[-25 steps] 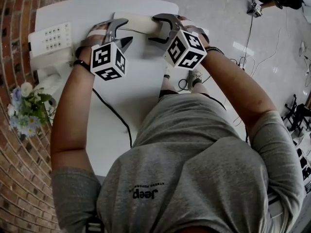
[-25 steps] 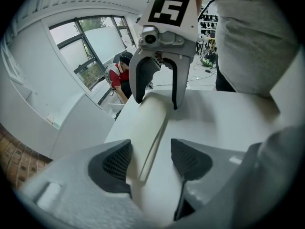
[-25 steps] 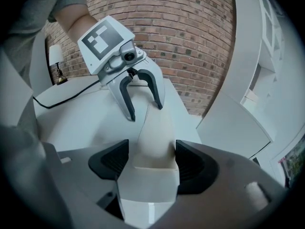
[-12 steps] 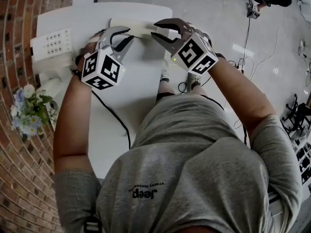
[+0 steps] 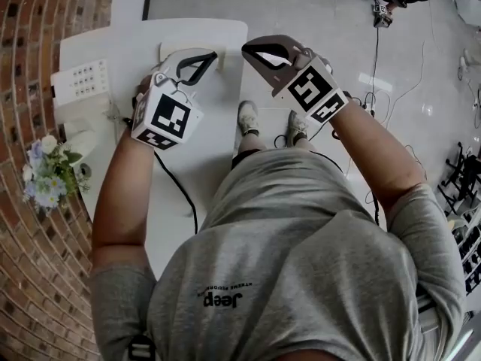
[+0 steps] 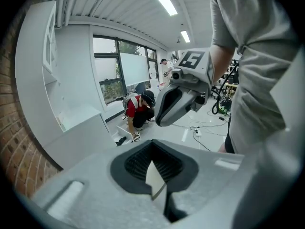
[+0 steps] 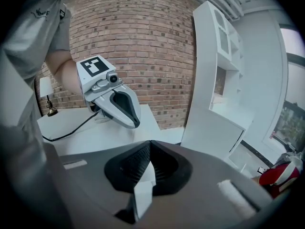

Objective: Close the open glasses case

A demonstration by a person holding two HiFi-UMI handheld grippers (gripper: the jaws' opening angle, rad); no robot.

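Note:
The cream glasses case (image 5: pixel 171 50) lies on the white table (image 5: pixel 113 43) near its far edge, and its lid looks down. My left gripper (image 5: pixel 215 54) hangs above the case's right part and hides some of it. Its jaws are shut with nothing between them. My right gripper (image 5: pixel 245 49) is raised just right of it, past the table's edge, also shut and empty. The two tips point at each other, a little apart. In the left gripper view the right gripper (image 6: pixel 183 97) shows ahead; in the right gripper view the left gripper (image 7: pixel 116 104) shows. The case is in neither gripper view.
A white box with buttons (image 5: pixel 83 81) stands at the table's left, a bunch of flowers (image 5: pixel 45 173) nearer to me. A black cable (image 5: pixel 176 194) runs across the table. A brick wall (image 5: pixel 30 21) bounds the left; the table's right edge drops to the floor.
Both grippers have come off the case and risen toward me. Their jaws went from open to shut. The case stays on the table.

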